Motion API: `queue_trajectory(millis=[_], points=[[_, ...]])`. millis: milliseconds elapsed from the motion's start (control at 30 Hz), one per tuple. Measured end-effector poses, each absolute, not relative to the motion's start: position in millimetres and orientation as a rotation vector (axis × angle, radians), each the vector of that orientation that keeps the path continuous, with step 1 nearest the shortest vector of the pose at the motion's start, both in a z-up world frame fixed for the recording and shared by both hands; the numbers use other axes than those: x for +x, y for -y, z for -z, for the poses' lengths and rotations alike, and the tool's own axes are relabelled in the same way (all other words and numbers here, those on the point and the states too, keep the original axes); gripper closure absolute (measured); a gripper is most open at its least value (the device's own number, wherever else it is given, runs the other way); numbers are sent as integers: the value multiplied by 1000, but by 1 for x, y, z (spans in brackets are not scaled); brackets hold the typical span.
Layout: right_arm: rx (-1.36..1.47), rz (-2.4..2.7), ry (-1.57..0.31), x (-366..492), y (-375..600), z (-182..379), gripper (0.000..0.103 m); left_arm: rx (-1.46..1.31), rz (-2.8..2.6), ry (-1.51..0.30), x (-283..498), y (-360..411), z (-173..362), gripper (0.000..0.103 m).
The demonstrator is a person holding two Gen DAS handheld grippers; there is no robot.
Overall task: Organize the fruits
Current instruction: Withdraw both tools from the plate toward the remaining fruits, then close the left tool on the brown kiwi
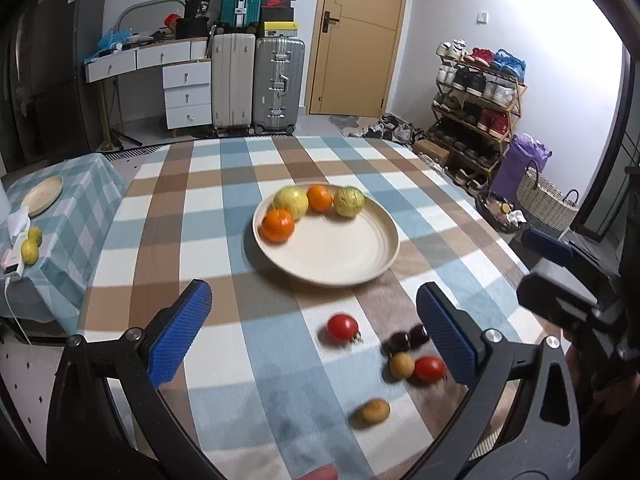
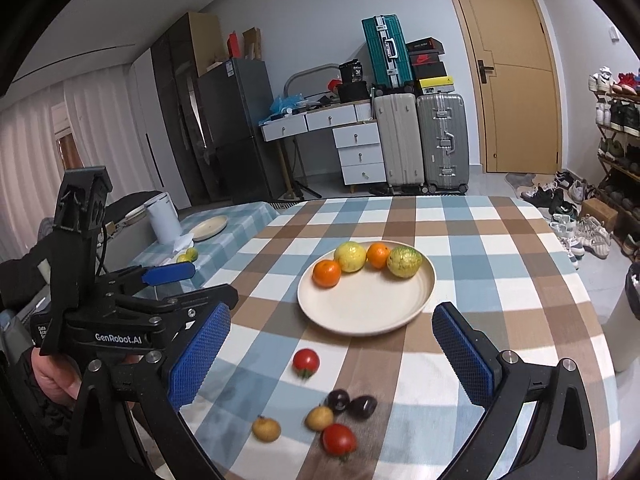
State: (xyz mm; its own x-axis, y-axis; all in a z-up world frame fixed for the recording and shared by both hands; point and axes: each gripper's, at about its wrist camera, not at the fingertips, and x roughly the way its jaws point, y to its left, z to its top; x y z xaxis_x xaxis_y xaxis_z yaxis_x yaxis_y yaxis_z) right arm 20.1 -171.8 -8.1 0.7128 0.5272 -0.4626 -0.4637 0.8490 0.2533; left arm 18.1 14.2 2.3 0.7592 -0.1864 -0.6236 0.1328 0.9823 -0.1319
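Your left gripper (image 1: 314, 326) has its jaws spread wide with nothing between the pads; your right gripper (image 2: 332, 354) is wide too and empty. In the right wrist view, nearest you at 6 o'clock, sits a red tomato (image 2: 339, 440), with a tan round fruit (image 2: 319, 418) touching it at 10 o'clock and another tan fruit (image 2: 266, 429) further off at 9. Two dark plums (image 2: 352, 403) lie side by side just beyond, at 12 o'clock of the tomato. A second tomato (image 2: 306, 362) sits alone, farther out at 11 o'clock. All rest on the checked tablecloth (image 2: 500, 264). Beyond them is the cream plate (image 2: 360, 308), holding along its far rim two oranges (image 2: 327, 273) alternating with two yellow-green fruits (image 2: 404, 262). At 9 o'clock, a side table (image 2: 224, 240) carries an empty plate (image 2: 209, 227) and two small yellow-green fruits (image 2: 188, 256). Suitcases (image 2: 420, 140) and a door (image 2: 508, 72) stand far back at 12.
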Motion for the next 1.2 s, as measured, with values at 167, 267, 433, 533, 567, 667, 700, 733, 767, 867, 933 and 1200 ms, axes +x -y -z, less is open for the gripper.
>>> queue_trajectory(millis=[167,267,433,533,567,667,700,733,767,867,933,1200], points=[[136,-544,-564,8,177,18,0,-78,187,-726,5,-13,15,1],[145,-543,-589,4,179,27,0,-86,194,-767,6,-14,31,1],[155,-527,-636,-1,181,44,0,-97,238,-845,4,-9,60,1],[159,-526,-653,-3,182,53,0,-96,262,-889,5,-2,76,1],[158,-525,-657,-3,182,55,0,-96,270,-901,5,1,81,1],[162,-522,-671,-2,182,61,0,-88,288,-923,7,8,90,1],[164,-521,-674,-2,182,63,0,-82,293,-931,8,11,93,1],[166,-519,-679,-1,182,65,0,-80,297,-937,8,13,96,1],[168,-519,-682,-1,182,67,0,-83,308,-945,9,14,98,1],[171,-518,-696,0,182,72,0,-95,334,-960,11,16,103,4],[174,-518,-702,1,182,74,0,-93,339,-967,12,17,106,8],[184,-517,-720,2,184,81,0,-87,387,-996,14,22,113,38]])
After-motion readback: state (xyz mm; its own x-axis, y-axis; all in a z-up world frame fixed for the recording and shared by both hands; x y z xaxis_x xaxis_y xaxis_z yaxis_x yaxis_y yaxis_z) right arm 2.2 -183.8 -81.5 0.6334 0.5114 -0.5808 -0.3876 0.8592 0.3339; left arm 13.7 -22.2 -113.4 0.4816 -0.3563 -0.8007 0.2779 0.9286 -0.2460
